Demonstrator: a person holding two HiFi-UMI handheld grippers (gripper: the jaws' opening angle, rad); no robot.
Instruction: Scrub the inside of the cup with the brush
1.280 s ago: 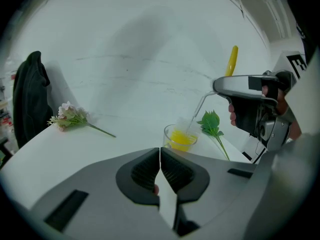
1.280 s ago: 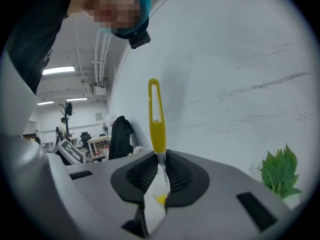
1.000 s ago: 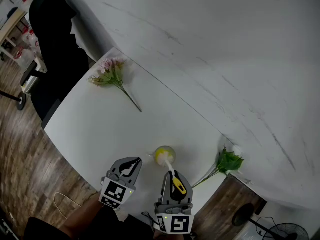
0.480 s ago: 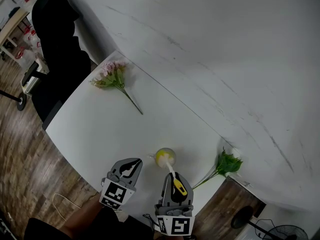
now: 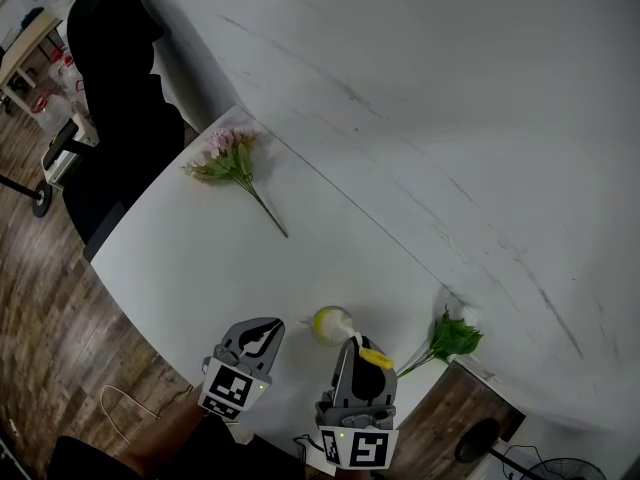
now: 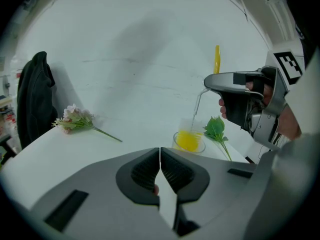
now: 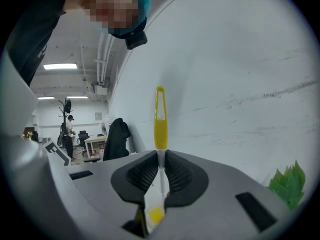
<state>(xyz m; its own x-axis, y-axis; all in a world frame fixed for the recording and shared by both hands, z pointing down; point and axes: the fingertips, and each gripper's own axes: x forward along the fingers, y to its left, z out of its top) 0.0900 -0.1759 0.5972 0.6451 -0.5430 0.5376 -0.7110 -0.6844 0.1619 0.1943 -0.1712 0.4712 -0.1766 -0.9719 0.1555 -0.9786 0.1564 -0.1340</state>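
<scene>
A clear cup point(image 5: 332, 323) stands near the front of the white table point(image 5: 200, 258), with the brush's yellow head inside it. My right gripper point(image 5: 352, 346) hangs just behind the cup, shut on the brush's thin white stem. The yellow handle point(image 5: 375, 358) sticks out past the jaws. In the right gripper view the handle point(image 7: 160, 119) rises above the shut right gripper point(image 7: 161, 176). My left gripper point(image 5: 262, 325) sits left of the cup, shut and holding nothing. The left gripper view shows the cup point(image 6: 189, 140) ahead of the left gripper point(image 6: 160, 171), and the stem point(image 6: 197, 104) running down into the cup.
A pink flower bunch point(image 5: 228, 153) lies at the table's far left. A green leafy sprig point(image 5: 450, 338) lies at the right corner, close to the cup. A black jacket point(image 5: 115, 98) hangs on a chair beyond the left edge. A marbled white wall backs the table.
My right gripper has tilted and shifted slightly right, swinging the yellow handle to the right while the brush head stays in the cup. The left gripper has not moved.
</scene>
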